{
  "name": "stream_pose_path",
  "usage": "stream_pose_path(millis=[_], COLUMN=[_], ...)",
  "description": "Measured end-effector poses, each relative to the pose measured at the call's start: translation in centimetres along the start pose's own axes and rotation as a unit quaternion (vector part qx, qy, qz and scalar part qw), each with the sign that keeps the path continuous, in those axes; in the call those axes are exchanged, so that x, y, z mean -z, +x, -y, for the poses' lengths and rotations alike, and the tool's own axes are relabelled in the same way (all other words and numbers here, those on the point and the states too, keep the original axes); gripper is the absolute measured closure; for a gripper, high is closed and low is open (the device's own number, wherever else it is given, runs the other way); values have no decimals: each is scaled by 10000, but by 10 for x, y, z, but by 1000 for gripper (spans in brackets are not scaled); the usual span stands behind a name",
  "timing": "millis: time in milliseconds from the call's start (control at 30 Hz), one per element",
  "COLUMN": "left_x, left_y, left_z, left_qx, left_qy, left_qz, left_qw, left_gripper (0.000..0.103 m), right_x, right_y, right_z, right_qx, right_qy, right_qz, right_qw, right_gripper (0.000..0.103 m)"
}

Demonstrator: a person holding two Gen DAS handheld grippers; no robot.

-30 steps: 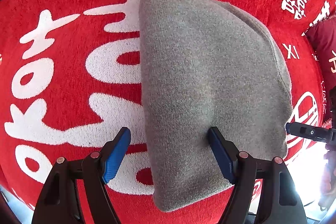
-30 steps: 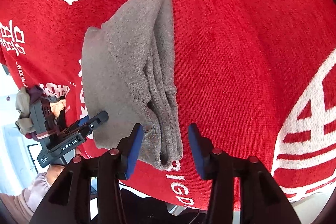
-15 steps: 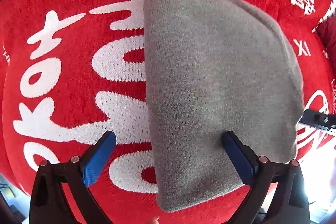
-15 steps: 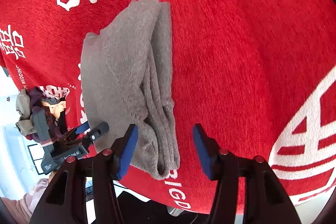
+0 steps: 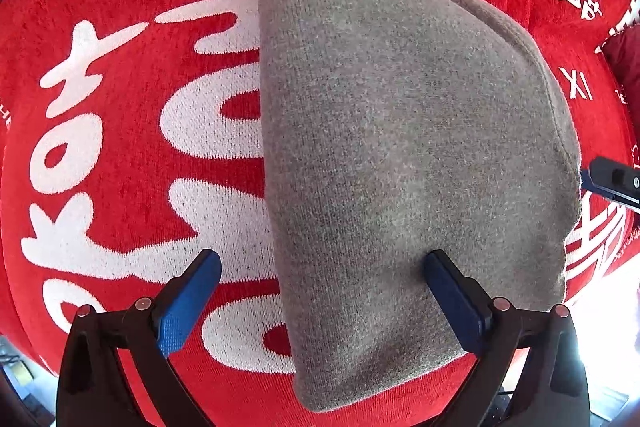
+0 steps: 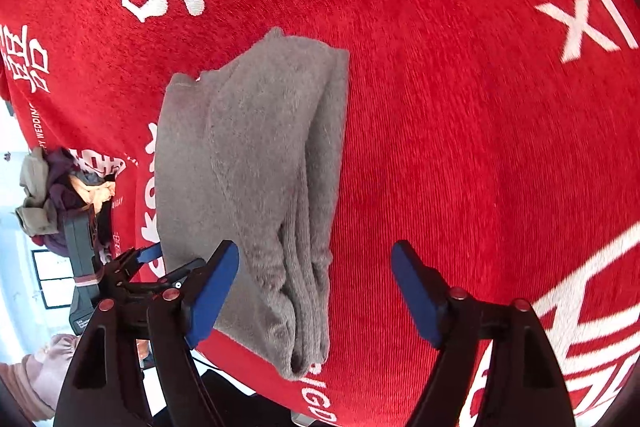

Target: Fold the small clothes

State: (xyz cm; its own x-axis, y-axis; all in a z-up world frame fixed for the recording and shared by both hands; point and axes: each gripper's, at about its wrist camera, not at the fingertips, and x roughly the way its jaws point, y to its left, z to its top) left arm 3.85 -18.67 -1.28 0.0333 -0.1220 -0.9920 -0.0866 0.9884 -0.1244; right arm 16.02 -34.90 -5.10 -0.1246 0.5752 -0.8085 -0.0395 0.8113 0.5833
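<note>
Right wrist view shows the grey garment (image 6: 256, 187) folded in layers, both right gripper (image 6: 314, 291) and left gripper (image 5: 320, 295) spread apart, empty, with an unfolded pile (image 6: 60, 195) apparently left.

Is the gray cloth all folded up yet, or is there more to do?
The gray cloth looks folded already: the right wrist view shows several layers stacked along its edge, lying flat on the red blanket. Nothing is in hand: the left gripper and right gripper both have their jaws open. What's left seems to be the pile of other clothes at the blanket's far edge.
</note>
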Motion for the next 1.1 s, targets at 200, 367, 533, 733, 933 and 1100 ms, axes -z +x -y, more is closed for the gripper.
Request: stream_pose_path(millis=[200,367,533,733,933,1100], left_x=[-1,-3,-8,-24,-30,-27], left_y=[6,10,1,-6,-2,0], left_z=[-4,-10,-18,-43,-45,-18], left_qx=[162,261,552,862,1493,1547], left_qy=[5,-30,-95,-473,-518,-255], left_qz=[-117,-187,21,178,64,-5], left_qw=[9998,9995,9984,9950,9874,9876], left_gripper=[1,1,1,1,1,1], right_x=[-11,-16,-20,-25,-30,-38], right_y=[4,7,9,13,16,29], right_z=[1,1,2,5,5,8], right_qx=[56,44,-19,-114,-430,-893], right_qy=[-66,-145,-103,-34,-31,47], right_qz=[42,-16,-37,-82,-116,-220], right_qw=[10000,9999,9999,9999,9990,9958], right_gripper=[22,22,22,22,22,22])
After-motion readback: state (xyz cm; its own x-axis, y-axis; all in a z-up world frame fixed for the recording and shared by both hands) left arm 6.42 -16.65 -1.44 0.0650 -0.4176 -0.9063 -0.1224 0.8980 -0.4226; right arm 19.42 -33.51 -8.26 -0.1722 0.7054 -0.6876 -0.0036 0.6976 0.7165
